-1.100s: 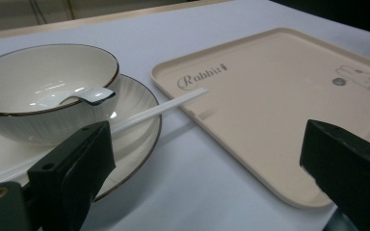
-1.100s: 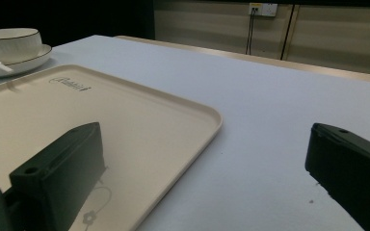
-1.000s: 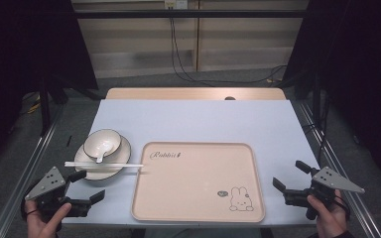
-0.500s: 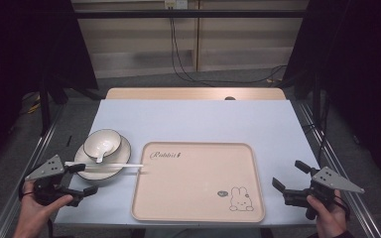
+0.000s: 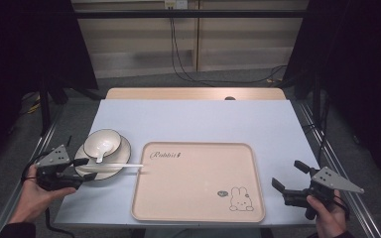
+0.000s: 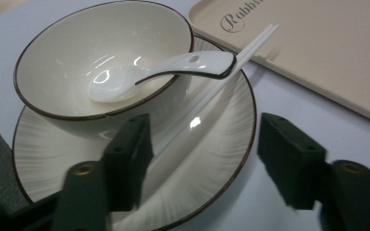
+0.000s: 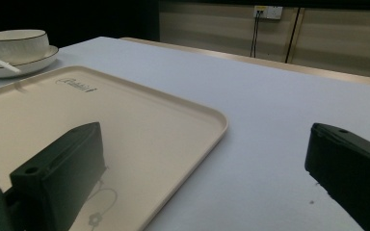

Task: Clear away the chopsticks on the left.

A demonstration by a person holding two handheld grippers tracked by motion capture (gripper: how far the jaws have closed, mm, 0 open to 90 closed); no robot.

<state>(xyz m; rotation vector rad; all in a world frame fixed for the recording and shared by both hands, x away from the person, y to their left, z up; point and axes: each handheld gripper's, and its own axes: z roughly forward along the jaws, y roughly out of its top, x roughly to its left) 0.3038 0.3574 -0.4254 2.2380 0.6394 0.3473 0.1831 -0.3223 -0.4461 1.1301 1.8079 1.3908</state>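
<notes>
Left gripper, moved onto the brown-rimmed cream plate, is narrowing its jaws around white chopsticks, not yet pressing. The cream bowl is holding a white ceramic spoon. Right gripper is resting open.

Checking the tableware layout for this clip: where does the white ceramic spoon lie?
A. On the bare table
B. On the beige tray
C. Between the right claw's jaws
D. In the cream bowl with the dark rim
D: the white ceramic spoon sits with its scoop inside the dark-rimmed cream bowl, handle resting over the rim.
</notes>
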